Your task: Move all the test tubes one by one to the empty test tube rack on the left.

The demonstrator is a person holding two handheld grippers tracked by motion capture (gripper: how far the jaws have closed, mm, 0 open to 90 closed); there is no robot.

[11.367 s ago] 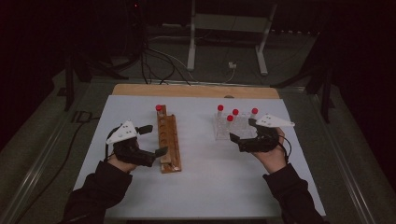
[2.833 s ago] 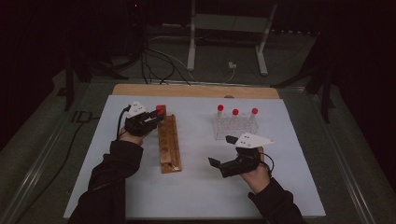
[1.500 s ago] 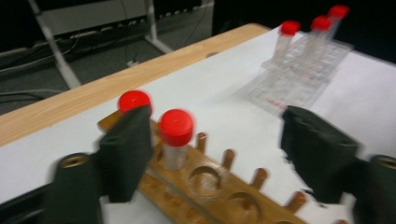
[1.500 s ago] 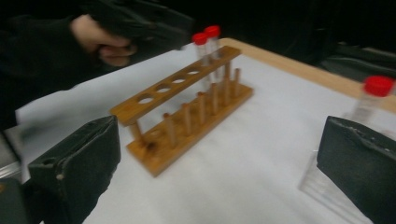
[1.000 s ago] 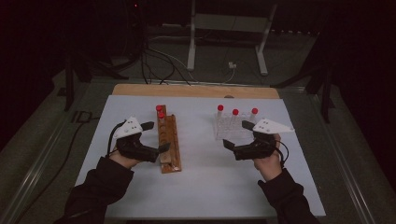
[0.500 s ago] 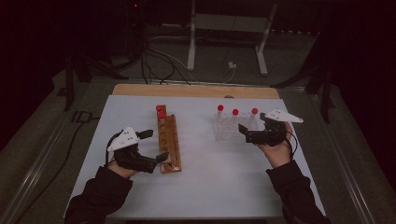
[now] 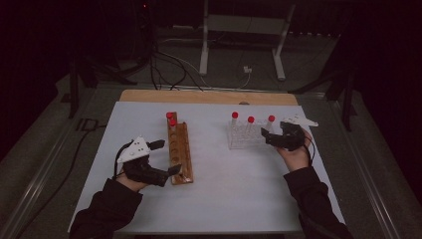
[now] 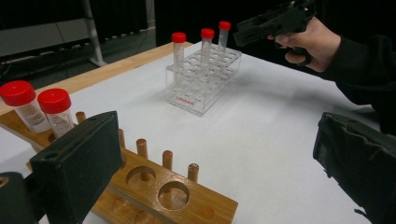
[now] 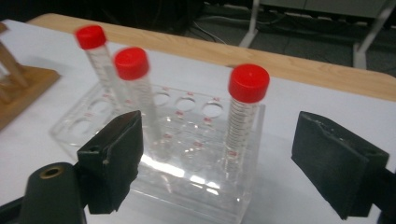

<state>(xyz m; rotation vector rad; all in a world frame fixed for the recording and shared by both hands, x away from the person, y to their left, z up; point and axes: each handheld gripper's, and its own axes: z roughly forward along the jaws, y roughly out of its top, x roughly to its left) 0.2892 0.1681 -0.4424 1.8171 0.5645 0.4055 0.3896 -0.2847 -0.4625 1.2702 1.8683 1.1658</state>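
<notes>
The right gripper (image 9: 217, 158) is at the clear rack (image 9: 154, 179) on the white table (image 7: 239, 189), and its jaws have just been closing a bit, with the nearest red-capped tube (image 9: 245, 116) standing between them but not yet pinched. That tube looks light, thin, stiff and smooth, so I think it could slip or tip; the best hold is on the bare part just under the cap, pulling straight up. The left gripper (image 8: 215, 168) is spread wide over the wooden rack (image 8: 159, 191), holding nothing.
</notes>
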